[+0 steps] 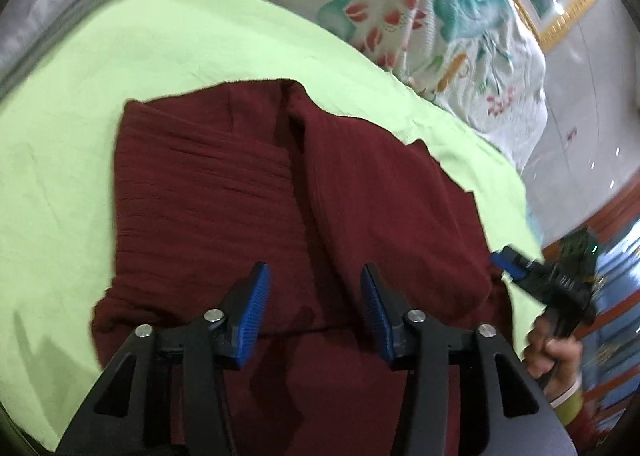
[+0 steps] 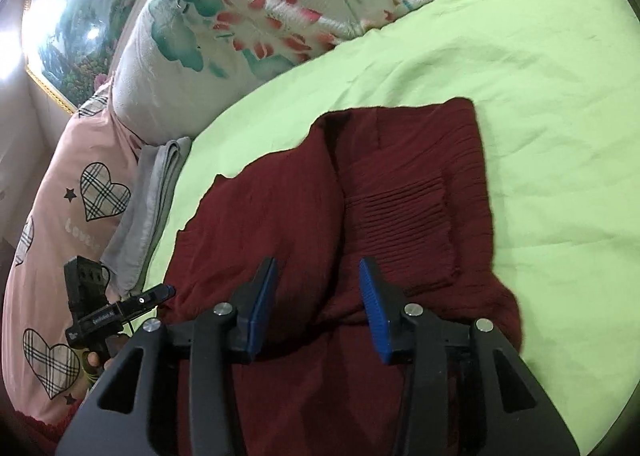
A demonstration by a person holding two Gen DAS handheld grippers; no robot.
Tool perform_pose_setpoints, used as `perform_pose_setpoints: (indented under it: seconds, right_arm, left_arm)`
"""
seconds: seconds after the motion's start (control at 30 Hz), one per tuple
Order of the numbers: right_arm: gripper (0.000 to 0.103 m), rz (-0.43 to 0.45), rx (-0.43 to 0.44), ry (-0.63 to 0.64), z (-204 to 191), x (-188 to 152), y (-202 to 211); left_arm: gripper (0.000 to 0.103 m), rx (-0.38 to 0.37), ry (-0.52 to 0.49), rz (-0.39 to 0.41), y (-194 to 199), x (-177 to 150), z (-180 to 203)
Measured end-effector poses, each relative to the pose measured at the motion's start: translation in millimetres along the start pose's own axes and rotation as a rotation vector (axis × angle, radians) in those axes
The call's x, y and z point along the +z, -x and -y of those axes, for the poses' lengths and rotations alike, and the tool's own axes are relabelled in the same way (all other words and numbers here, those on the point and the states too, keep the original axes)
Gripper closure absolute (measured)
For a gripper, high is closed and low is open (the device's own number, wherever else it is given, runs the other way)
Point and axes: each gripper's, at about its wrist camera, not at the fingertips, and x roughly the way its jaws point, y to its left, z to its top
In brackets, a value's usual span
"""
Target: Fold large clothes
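Note:
A dark red ribbed garment [image 1: 248,200] lies partly folded on a light green sheet [image 1: 120,68]. It also shows in the right wrist view [image 2: 304,208] on the same sheet [image 2: 520,56]. My left gripper [image 1: 315,276] is open and empty, just above the garment's near part. My right gripper [image 2: 318,270] is open and empty over the garment too. In the left wrist view the right gripper [image 1: 500,258] shows at the garment's right edge. In the right wrist view the left gripper [image 2: 170,290] shows at the garment's left edge.
A white floral quilt [image 1: 420,16] is bunched along the far side; it also shows in the right wrist view [image 2: 248,16]. A folded grey cloth [image 1: 60,4] lies at the sheet's edge. A pink pillow with plaid hearts [image 2: 72,216] lies at the left.

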Motion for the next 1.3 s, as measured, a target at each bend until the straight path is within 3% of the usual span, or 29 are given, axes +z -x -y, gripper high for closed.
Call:
perform_pose_setpoints:
  seconds: [0.23, 0.3, 0.37, 0.5, 0.63, 0.77, 0.8, 0.87, 0.93, 1.2, 1.27, 1.3]
  right_arm:
    - [0.059, -0.082, 0.012, -0.061, -5, 5, -45]
    - [0.059, -0.105, 0.015, -0.081, -4, 5, -54]
    - [0.059, -0.112, 0.033, -0.111, 1, 5, -59]
    - [0.059, -0.077, 0.071, -0.144, 6, 5, -52]
    - [0.059, -0.081, 0.072, -0.145, 5, 2, -55]
    - [0.059, -0.085, 0.083, -0.15, 2, 1, -58]
    - [0.059, -0.081, 0.088, -0.154, 3, 0, -57]
    - [0.059, -0.073, 0.095, -0.167, 6, 0, -54]
    - [0.059, -0.065, 0.096, -0.178, 9, -1, -51]
    - [0.059, -0.079, 0.083, -0.152, 4, -2, -55]
    - [0.07, -0.086, 0.085, -0.144, 2, -2, -56]
    - [0.081, -0.091, 0.085, -0.145, 2, -3, -57]
  left_arm:
    - [0.043, -0.091, 0.022, -0.125, -47, 13, 10]
    - [0.049, -0.089, 0.012, -0.126, -55, 16, 12]
    - [0.099, -0.086, -0.015, -0.111, -55, 16, 13]
    - [0.101, -0.011, -0.017, -0.007, -37, 25, 0]
    - [0.103, 0.027, 0.035, -0.014, -40, 24, -19]
    - [0.103, -0.05, 0.068, -0.053, -42, 19, -18]
    - [0.098, -0.068, 0.075, -0.06, -41, 18, -18]
    - [0.067, -0.097, 0.087, -0.074, -40, 17, -16]
    - [0.053, -0.114, 0.094, -0.067, -39, 18, -13]
    - [0.052, -0.178, 0.124, -0.052, -29, 23, -10]
    - [0.051, -0.194, 0.133, -0.051, -26, 22, -12]
    - [0.051, -0.189, 0.129, -0.051, -24, 22, -11]
